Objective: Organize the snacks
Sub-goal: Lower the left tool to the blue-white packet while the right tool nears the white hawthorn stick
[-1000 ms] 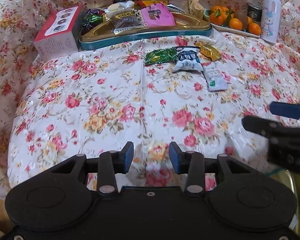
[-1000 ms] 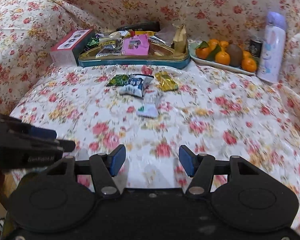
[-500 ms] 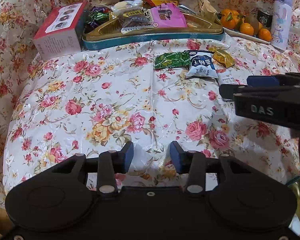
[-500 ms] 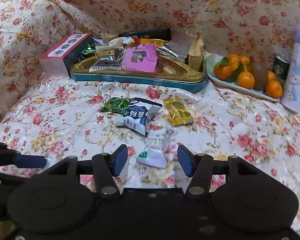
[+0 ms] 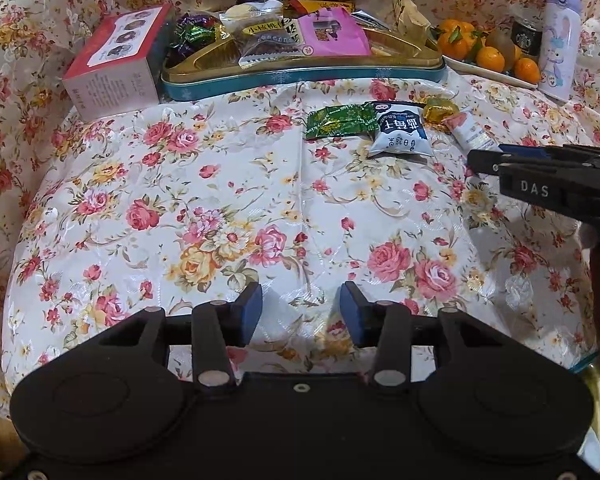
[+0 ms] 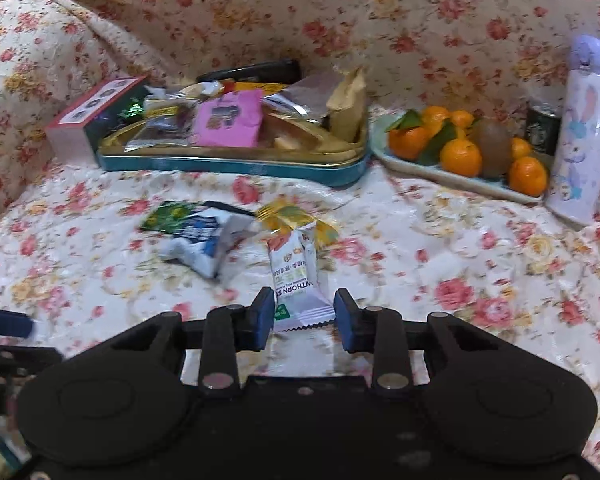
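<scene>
A: Where does your right gripper (image 6: 304, 316) stand?

B: Low over the flowered cloth (image 5: 204, 184) on the worktop, with the near end of the white hawthorn bar (image 6: 296, 280) between its blue pads. Your jaws have just been closing on it. The left pad (image 6: 262, 316) sits against the wrapper's edge; at the right pad a thin gap seems to remain, so you are not clamping it yet.

A: And the left gripper (image 5: 300, 314)?

B: You hold it partly open over bare cloth, nothing between its fingers. From its camera your right gripper (image 5: 484, 162) comes in from the right edge, its tips at the lower end of the same bar (image 5: 470, 132).

A: Where are the other loose snacks?

B: Just beyond the bar lies a small cluster: a green packet (image 5: 336, 120), a white-and-blue pouch (image 5: 400, 132) overlapping it, and a gold-wrapped sweet (image 5: 440, 110) touching the bar's far end.

A: And the tin?

B: The teal-walled tin tray (image 5: 300, 80) sits behind them, already carrying a pink packet (image 5: 332, 36), a clear-wrapped cake and foil sweets. A red-and-white box (image 5: 116, 60) stands against its left end. To the right a plate of oranges (image 6: 460, 152) and a lilac bottle (image 6: 584, 132) stand near each other.
</scene>
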The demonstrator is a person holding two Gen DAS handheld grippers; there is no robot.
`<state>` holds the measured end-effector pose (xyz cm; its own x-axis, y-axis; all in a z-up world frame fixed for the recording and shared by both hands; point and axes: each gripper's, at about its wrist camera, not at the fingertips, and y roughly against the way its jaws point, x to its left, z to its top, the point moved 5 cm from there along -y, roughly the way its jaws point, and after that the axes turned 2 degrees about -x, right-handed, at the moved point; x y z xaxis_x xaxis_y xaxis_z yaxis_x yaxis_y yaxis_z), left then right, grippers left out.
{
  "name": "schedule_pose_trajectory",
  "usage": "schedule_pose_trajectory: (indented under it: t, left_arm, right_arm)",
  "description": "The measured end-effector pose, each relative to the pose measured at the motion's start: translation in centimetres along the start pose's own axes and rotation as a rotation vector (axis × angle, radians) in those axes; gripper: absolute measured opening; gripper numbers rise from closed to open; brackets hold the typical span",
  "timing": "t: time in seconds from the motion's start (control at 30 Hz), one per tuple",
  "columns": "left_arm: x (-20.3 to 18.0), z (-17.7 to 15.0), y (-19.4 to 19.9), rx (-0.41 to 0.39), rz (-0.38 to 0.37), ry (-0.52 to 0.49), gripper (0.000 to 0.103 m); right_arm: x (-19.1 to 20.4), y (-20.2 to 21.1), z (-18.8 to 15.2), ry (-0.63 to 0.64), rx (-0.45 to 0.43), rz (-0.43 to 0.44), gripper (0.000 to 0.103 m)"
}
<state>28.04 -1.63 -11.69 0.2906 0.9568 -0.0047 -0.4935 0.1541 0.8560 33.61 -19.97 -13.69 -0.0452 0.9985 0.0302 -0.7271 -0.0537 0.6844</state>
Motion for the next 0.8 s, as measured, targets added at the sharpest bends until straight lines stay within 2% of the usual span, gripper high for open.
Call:
schedule_pose_trajectory:
  t: [0.37,0.57,0.7,0.8]
  left_arm:
    - [0.0,0.1,-0.2,0.011,0.005,-0.003,0.052]
    - [0.0,0.1,-0.3,0.017,0.008,-0.003,0.052]
    - [0.0,0.2,-0.4,0.016,-0.003,-0.011,0.052]
    - [0.1,0.6,-0.4,0.034,-0.012,-0.003,0.052]
  right_arm:
    - [0.3,-1.4,0.7,0.093,-0.054,0.030,0.039]
    - [-0.2,-2.0,1.3,0.101,-0.060,0.067,0.046]
    - [0.0,-2.2,1.2,0.131,-0.078,0.077,0.057]
    - [0.0,-2.4,0.8,0.142,-0.110,0.080,0.057]
